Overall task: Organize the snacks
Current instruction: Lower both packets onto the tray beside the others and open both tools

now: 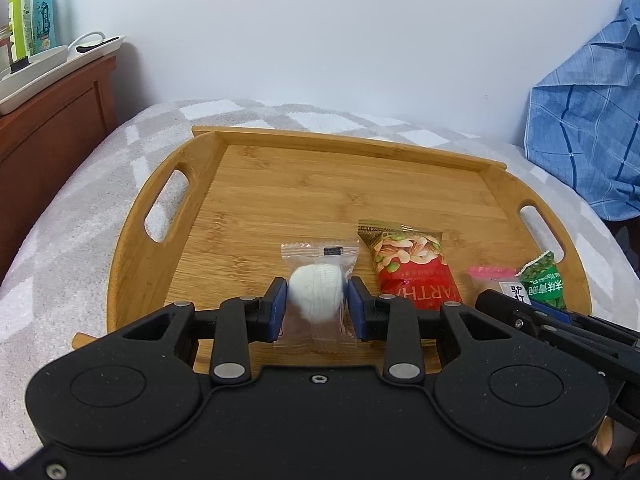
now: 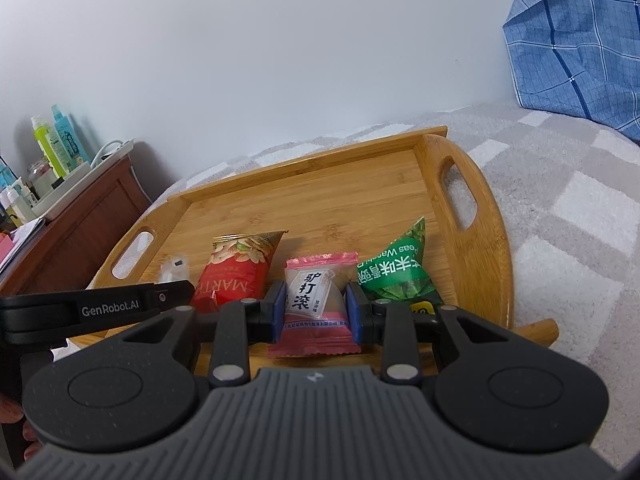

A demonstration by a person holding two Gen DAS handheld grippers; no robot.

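A bamboo tray [image 1: 248, 184] [image 2: 340, 184] lies on a grey checked blanket. My left gripper [image 1: 317, 304] is shut on a clear-wrapped white round snack [image 1: 316, 294], low over the tray's near edge. Right of it lies a red nut packet [image 1: 412, 268] [image 2: 236, 272]. My right gripper [image 2: 316, 306] is shut on a pink packet with black characters [image 2: 312, 300] [image 1: 492, 272], also at the tray's near edge. A green pea packet [image 2: 396, 272] [image 1: 546, 282] rests just right of the pink one. The white snack's wrapper [image 2: 174, 268] peeks out behind the left gripper's arm in the right wrist view.
A wooden cabinet [image 1: 52, 120] [image 2: 80, 220] stands at the left with a white tray of bottles [image 1: 24, 16] on top. A blue checked cloth [image 1: 588, 120] [image 2: 576, 40] hangs at the right. A white wall rises behind the blanket [image 2: 560, 208].
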